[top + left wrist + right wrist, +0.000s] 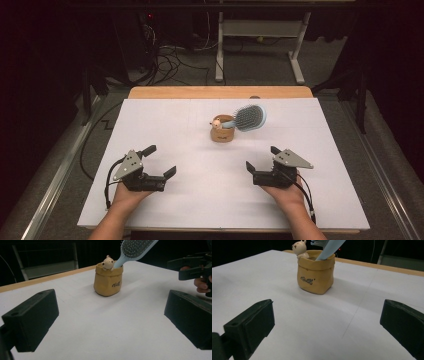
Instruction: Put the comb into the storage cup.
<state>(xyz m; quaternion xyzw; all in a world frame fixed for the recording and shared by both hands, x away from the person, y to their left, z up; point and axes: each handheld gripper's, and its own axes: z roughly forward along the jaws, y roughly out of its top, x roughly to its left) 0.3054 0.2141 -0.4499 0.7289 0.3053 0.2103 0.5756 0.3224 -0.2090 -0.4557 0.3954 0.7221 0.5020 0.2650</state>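
While both my jaws gape wide and hold nothing, the hairbrush (pixel 250 118) leans in the tan pot (pixel 222 131), well ahead on the table (pixel 210 200).

The tan pot (pixel 316 272), ahead of both pairs of tongs, bears a small dark curly word on its front, too blurred to read.

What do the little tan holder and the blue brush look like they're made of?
The tan holder looks like matte moulded ceramic or resin shaped as a sack: soft folds, rolled rim, no shine. I can't tell which. The brush looks like smooth light-blue plastic, with fine bristles set in a darker pad.
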